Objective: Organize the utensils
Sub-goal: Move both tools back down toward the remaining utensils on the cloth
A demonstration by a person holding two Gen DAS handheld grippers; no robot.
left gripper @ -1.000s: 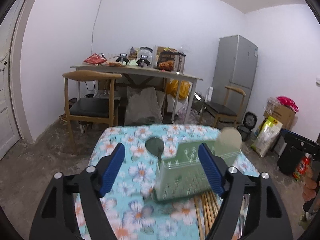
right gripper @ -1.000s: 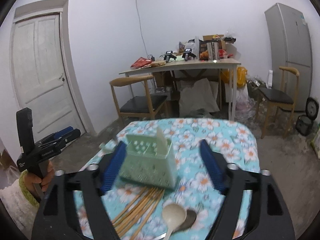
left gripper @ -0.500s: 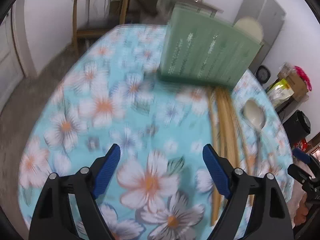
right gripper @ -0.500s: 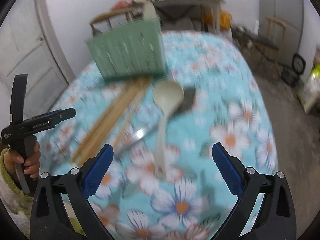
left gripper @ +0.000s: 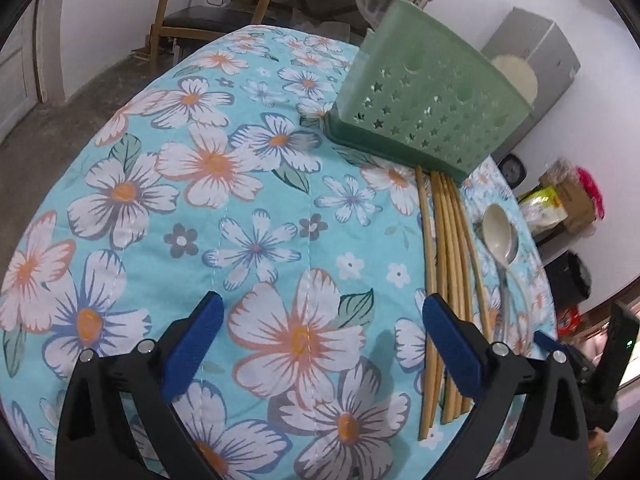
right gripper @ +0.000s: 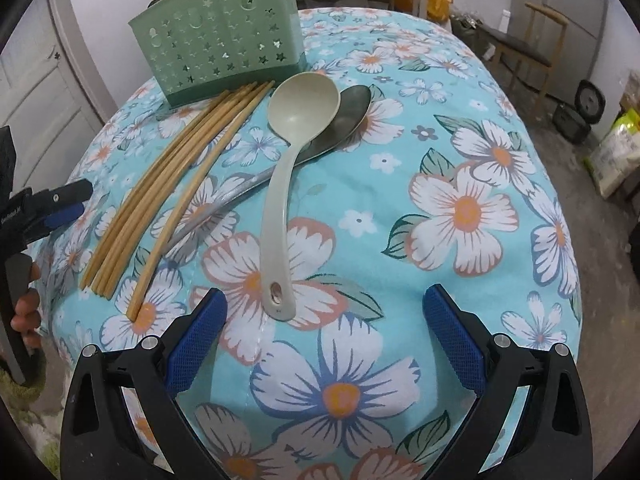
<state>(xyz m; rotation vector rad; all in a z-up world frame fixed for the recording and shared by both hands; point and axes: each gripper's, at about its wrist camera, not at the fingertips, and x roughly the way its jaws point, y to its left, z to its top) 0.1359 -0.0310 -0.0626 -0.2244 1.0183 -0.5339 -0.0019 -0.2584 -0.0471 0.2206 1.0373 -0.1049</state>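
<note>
A green perforated utensil holder (left gripper: 424,108) (right gripper: 220,48) stands upright on the floral tablecloth (left gripper: 200,160), with a beige spoon (left gripper: 516,76) and a grey spoon (left gripper: 374,0) standing in it. Several bamboo chopsticks (left gripper: 448,264) (right gripper: 172,184) lie in front of it. A beige plastic ladle (right gripper: 280,184) lies across a metal spoon (right gripper: 344,116). My left gripper (left gripper: 322,302) hangs over bare cloth, its jaws opening and empty, its right finger beside the chopsticks. My right gripper (right gripper: 326,294) is open wide, with the ladle's handle end just ahead of its left finger.
A hand (right gripper: 24,308) grips the left tool at the cloth's left edge. Behind the table are a wooden chair (left gripper: 208,20), a cluttered table, a grey fridge (left gripper: 536,44) and a second chair (right gripper: 528,44). Bags and boxes (left gripper: 560,204) sit on the floor; a white door (right gripper: 44,92) is at left.
Both grippers have dropped and tipped down towards the tablecloth, so the views now show the tabletop instead of the room. Both pairs of jaws stand wider apart.
</note>
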